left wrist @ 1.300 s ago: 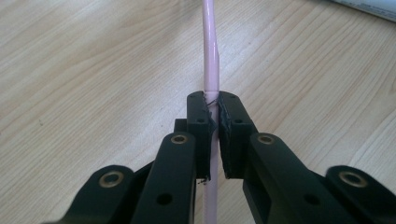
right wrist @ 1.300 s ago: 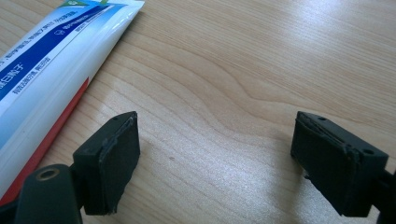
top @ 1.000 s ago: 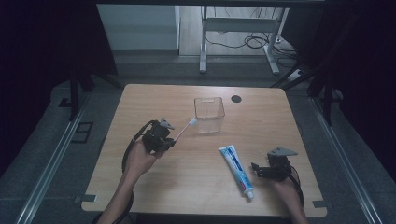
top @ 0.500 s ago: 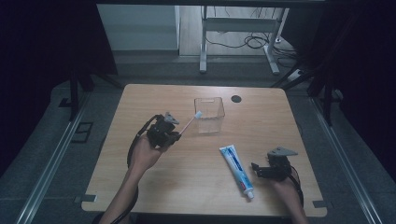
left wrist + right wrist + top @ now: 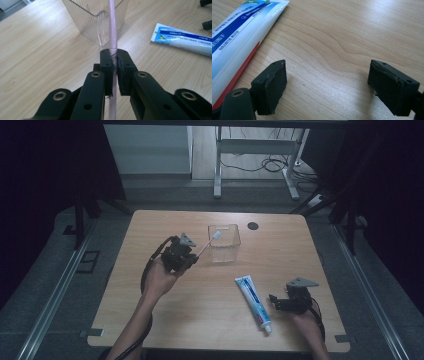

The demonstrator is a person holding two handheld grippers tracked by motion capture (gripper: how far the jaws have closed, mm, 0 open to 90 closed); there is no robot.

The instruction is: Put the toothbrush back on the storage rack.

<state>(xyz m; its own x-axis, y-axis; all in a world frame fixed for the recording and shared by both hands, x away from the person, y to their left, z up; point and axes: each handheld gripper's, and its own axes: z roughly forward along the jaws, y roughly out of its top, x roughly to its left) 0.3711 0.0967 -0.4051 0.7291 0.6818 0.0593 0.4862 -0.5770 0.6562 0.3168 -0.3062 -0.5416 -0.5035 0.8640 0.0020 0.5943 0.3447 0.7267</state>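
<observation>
Toothbrushes: one pink toothbrush [image 5: 112, 32], clamped in the left gripper [image 5: 113, 62], head at the rim of the cup.
Cups: one clear plastic cup [image 5: 224, 243].
Toothpaste tubes: one toothpaste tube [image 5: 253, 297], lying flat on the table [image 5: 150, 320].
Right gripper [image 5: 328, 82]: jaws apart, just beside the tube.

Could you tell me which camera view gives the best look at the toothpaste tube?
The high view: the whole toothpaste tube lies flat on the table, cap toward the person, beside the open right tongs. The left gripper view catches just its flat end past the toothbrush; the right gripper view shows part of its printed side.
</observation>
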